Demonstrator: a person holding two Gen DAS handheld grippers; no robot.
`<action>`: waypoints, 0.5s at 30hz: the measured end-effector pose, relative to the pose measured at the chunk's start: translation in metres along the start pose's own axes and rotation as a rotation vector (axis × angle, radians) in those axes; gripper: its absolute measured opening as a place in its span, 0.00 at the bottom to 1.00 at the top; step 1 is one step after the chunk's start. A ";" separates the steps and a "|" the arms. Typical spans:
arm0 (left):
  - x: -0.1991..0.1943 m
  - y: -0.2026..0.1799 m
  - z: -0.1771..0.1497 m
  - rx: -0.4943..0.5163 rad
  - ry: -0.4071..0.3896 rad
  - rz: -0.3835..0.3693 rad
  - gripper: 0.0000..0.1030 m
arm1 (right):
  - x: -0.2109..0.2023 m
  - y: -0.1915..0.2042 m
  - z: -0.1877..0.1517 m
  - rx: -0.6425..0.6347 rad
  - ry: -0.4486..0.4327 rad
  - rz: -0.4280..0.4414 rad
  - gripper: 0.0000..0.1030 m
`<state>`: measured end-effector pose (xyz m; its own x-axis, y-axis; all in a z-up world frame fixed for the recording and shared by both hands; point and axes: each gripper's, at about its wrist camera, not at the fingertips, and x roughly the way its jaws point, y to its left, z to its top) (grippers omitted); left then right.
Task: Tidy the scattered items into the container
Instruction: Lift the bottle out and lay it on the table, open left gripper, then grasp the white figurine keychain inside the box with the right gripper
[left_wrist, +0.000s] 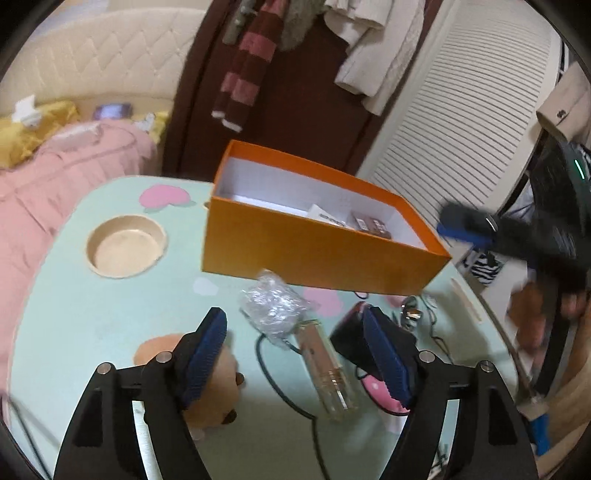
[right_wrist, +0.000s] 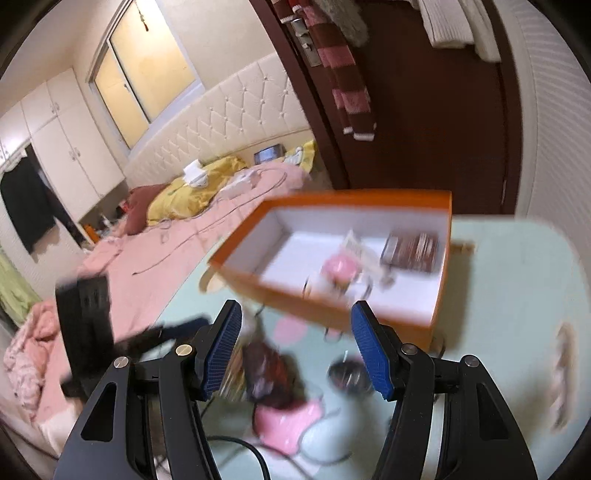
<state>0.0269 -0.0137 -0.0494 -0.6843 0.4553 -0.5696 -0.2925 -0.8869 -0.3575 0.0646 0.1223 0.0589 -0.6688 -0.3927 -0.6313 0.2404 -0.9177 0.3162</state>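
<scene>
My left gripper (left_wrist: 295, 354) hangs with its jaws spread and nothing clamped, over a clear tube (left_wrist: 327, 373) and a crumpled plastic wrapper (left_wrist: 273, 304) lying on the pale green table (left_wrist: 92, 317), just in front of the orange box (left_wrist: 317, 254). My right gripper (right_wrist: 297, 347) is also released and empty, above blurred clutter. The box already holds a brown packet (right_wrist: 412, 251) and a pink item (right_wrist: 340, 267).
</scene>
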 end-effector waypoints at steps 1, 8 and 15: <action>0.000 0.000 -0.001 -0.001 -0.006 0.004 0.74 | 0.006 0.000 0.012 -0.015 0.035 -0.031 0.61; -0.002 0.005 -0.001 -0.012 -0.007 -0.007 0.74 | 0.085 -0.021 0.069 0.020 0.436 -0.045 0.61; -0.003 0.008 0.000 -0.029 -0.004 -0.025 0.75 | 0.151 -0.036 0.073 0.148 0.761 -0.009 0.61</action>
<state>0.0265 -0.0226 -0.0503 -0.6798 0.4771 -0.5570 -0.2906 -0.8725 -0.3927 -0.0962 0.1006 0.0036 0.0104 -0.3671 -0.9301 0.1050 -0.9246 0.3661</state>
